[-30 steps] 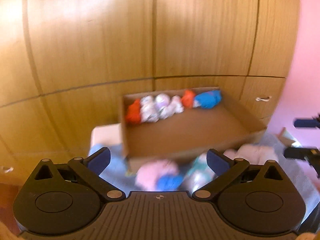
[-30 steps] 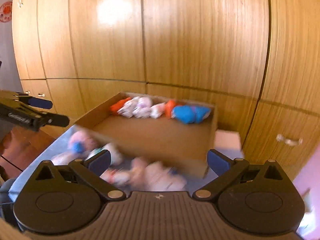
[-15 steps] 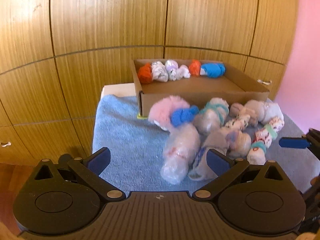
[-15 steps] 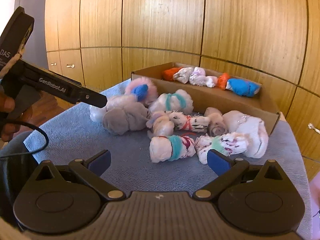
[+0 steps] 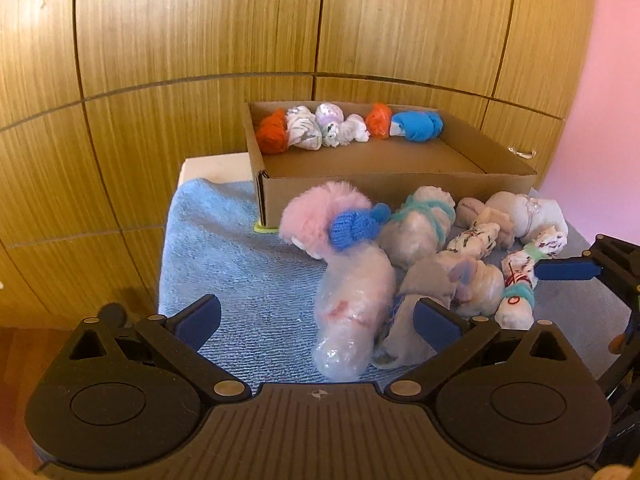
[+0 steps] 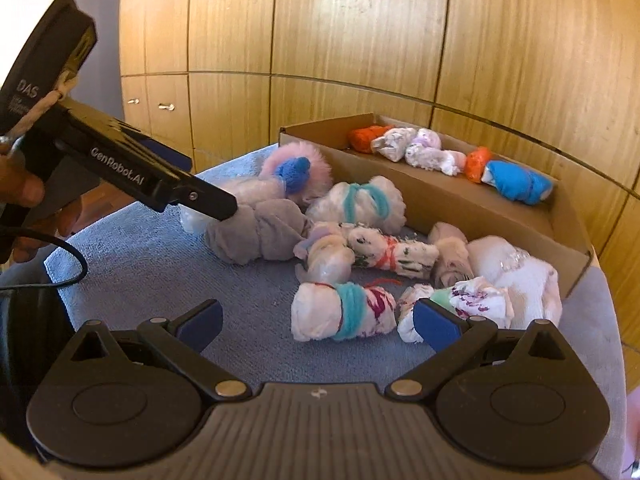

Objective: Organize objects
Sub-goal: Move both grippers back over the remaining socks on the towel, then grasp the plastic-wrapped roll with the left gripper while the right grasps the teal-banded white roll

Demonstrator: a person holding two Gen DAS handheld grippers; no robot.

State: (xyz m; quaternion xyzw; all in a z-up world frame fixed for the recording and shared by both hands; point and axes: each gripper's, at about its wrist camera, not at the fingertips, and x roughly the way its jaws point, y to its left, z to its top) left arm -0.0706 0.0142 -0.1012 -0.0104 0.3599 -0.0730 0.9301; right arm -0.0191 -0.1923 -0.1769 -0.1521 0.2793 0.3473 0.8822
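Left gripper spread wide, empty, a clear-wrapped pale sock roll between its jaws; right gripper spread wide, empty, a teal-banded white sock roll just ahead

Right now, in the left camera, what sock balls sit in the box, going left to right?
Orange roll → white striped roll → white-purple roll → white roll → second orange roll → blue roll, all along the far wall of the box.
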